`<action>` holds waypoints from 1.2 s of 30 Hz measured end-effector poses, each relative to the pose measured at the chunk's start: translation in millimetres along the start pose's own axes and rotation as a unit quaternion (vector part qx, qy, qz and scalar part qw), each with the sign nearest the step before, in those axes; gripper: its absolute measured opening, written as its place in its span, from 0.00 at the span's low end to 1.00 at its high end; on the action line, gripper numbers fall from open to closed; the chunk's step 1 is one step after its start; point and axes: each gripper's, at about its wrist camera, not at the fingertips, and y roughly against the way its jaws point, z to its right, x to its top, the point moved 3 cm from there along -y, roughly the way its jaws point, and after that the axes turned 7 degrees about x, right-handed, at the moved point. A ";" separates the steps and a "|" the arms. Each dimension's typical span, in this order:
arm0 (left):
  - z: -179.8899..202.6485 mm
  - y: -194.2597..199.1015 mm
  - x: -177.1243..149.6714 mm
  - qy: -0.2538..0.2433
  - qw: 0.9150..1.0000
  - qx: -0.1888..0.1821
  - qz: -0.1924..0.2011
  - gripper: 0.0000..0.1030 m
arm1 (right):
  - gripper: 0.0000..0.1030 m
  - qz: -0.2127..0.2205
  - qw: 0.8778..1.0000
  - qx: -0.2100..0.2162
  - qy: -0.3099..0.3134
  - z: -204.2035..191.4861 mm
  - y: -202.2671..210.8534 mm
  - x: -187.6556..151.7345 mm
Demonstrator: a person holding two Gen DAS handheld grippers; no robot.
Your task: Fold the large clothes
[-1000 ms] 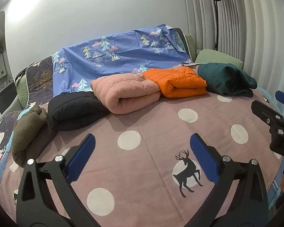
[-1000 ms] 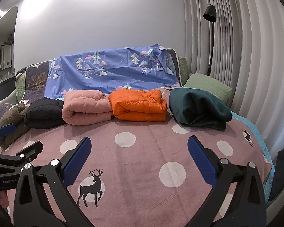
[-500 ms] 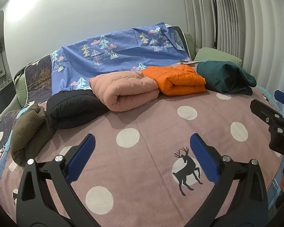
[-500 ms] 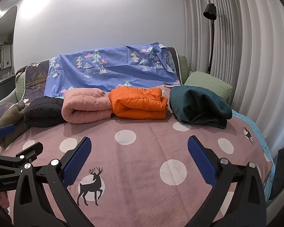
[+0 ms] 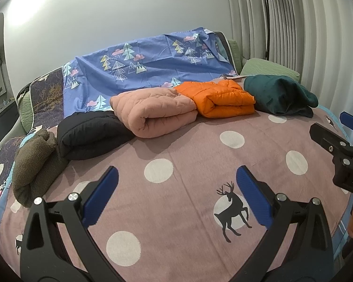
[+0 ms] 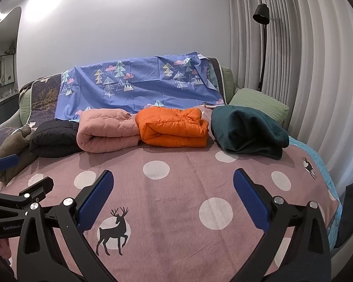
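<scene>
- Left wrist view is showing the left gripper (image 5: pixel 175 196) hanging released, blue pads spread, over the dusty-pink polka-dot bedspread with a black deer print (image 5: pixel 200 164).
- Right wrist view is showing the right gripper (image 6: pixel 170 197) likewise released, gripping nothing.
- Further back, five bundles are lying in a row: brown fleece garment (image 5: pixel 33 162), black padded jacket (image 5: pixel 89 136), pink quilted coat (image 5: pixel 153 115), orange puffer jacket (image 6: pixel 174 127), dark-green fleece garment (image 6: pixel 247 131).
- Risk: pinching the slippery puffer shallowly is likely letting it spring open, or dragging its touching pink neighbour along.

brown (image 5: pixel 33 164) | black (image 5: pixel 91 136) | pink (image 5: pixel 153 112) | orange (image 5: pixel 221 98) | teal (image 5: pixel 280 96) clothes folded, rowed on bed
</scene>
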 end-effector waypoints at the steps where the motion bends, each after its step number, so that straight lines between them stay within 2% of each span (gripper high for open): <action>1: 0.1 0.0 0.1 0.000 1.000 0.000 0.000 0.98 | 0.99 0.000 1.000 0.000 0.000 0.1 0.0 0.1; 36: -7.6 -4.0 -1.2 -0.006 1.000 0.000 -0.007 0.98 | 0.99 -0.008 1.000 0.001 0.000 -2.2 -4.3 -1.3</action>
